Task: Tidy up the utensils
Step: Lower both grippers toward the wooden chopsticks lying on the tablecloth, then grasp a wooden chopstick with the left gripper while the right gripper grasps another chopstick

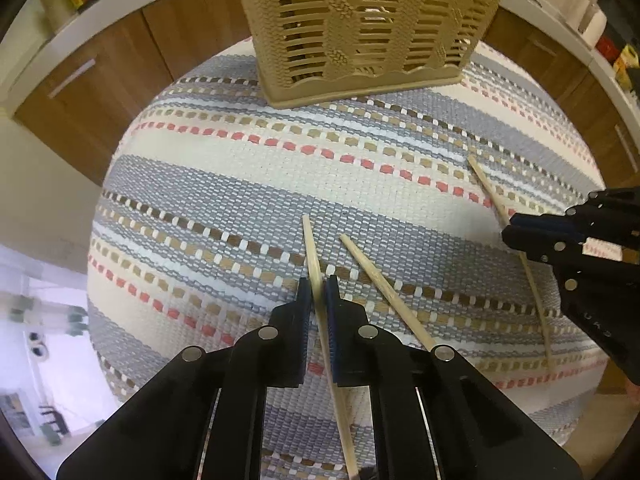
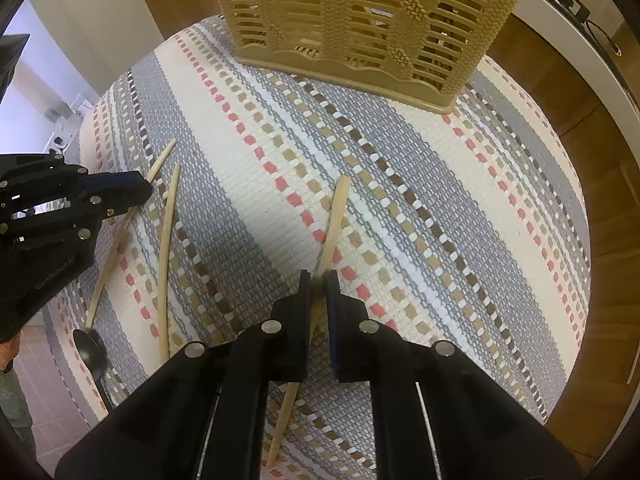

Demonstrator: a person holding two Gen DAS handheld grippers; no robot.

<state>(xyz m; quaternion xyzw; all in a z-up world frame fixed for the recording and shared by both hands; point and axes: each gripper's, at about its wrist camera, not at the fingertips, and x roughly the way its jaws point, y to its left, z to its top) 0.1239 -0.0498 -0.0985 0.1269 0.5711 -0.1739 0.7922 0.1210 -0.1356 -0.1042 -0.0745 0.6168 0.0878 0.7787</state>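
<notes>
Left wrist view
Left gripper [image 1: 319,292]: pressed together, pinching a chopstick [image 1: 316,264] that runs between the pads, far tip on the mat [image 1: 240,168].
Second stick [image 1: 384,284]: loose on the mat just right of the gripper, not held.
Right gripper [image 1: 516,228]: at right edge, clamped on a third stick [image 1: 486,188].
Basket [image 1: 368,32]: upright at the mat's far side, well apart from all sticks.

Right wrist view
Right gripper [image 2: 319,288]: pinching its stick [image 2: 336,216]; stick blurred at the pads.
Left gripper [image 2: 140,184]: left edge, over two sticks; which one it holds is not clear from here.
Spoon [image 2: 90,348]: dark, lying at the mat's near-left rim.
Basket [image 2: 360,20]: straight ahead.

Step in hand
Judgement: both grips look made near mid-length. Lift straight up, keep sticks from swinging, clear the loose stick, then tip each over the basket rim.
</notes>
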